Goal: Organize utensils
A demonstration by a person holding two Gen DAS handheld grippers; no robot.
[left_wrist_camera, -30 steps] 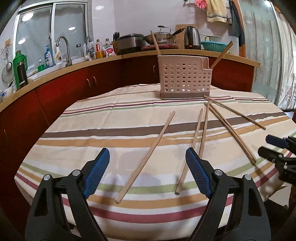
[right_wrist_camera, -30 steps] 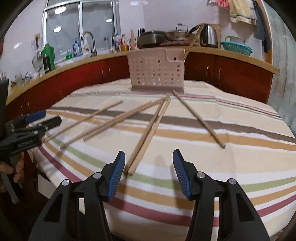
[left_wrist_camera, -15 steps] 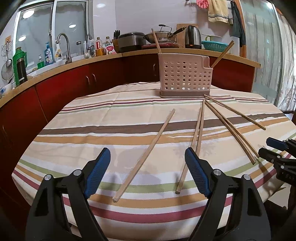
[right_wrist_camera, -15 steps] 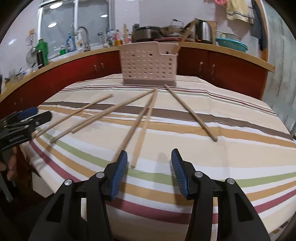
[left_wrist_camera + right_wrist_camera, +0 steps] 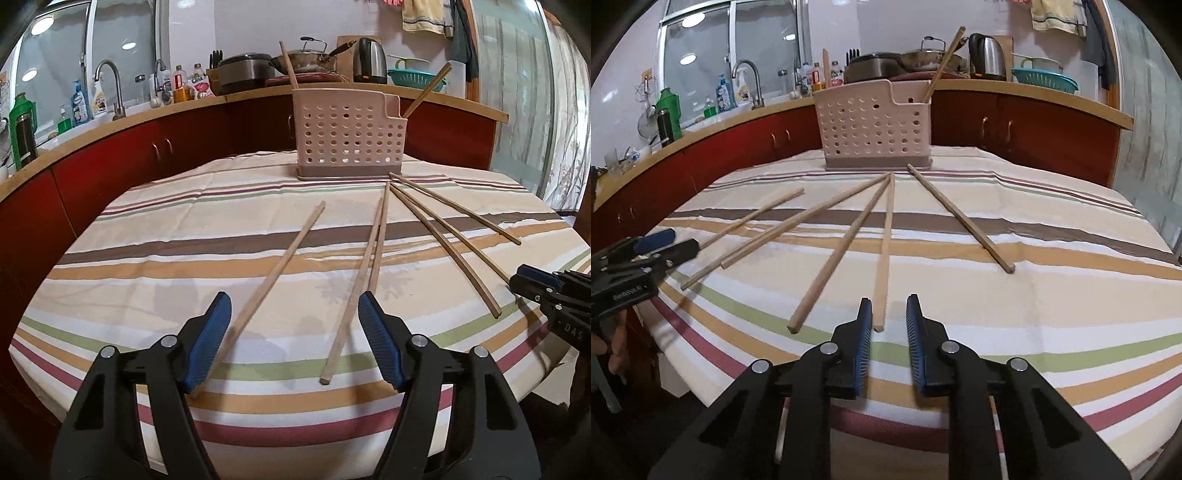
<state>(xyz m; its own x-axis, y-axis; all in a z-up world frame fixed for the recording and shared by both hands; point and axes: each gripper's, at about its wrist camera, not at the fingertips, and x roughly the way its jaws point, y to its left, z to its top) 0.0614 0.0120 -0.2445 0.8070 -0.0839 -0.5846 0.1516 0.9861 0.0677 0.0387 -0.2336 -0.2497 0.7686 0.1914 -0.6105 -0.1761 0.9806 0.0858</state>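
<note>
Several wooden chopsticks lie fanned on the striped tablecloth in front of a pink perforated utensil holder [image 5: 347, 136] [image 5: 871, 125], which has two chopsticks standing in it. My left gripper [image 5: 293, 314] is closing low over the cloth. Two chopsticks lie between its jaws: one [image 5: 280, 266] close along the left pad, another [image 5: 354, 295] near the right pad, and neither is pressed. My right gripper [image 5: 889, 306] is closing with a narrow gap. The near end of one chopstick [image 5: 884, 258] lies in that gap, untouched by the pads. Each gripper also shows at the other view's edge, the right gripper [image 5: 532, 280] and the left gripper [image 5: 668, 243].
The round table's cloth edge [image 5: 258, 435] drops off just under both grippers. Behind the table runs a curved red counter [image 5: 110, 155] with a sink tap [image 5: 107, 81], bottles, pots and a kettle [image 5: 369, 59]. A hand [image 5: 613, 343] holds the left gripper.
Both grippers' jaws have narrowed, the right far more. The left gripper edged forward so chopstick ends now lie between its fingers. One chopstick's end now sits inside the right gripper's gap.
</note>
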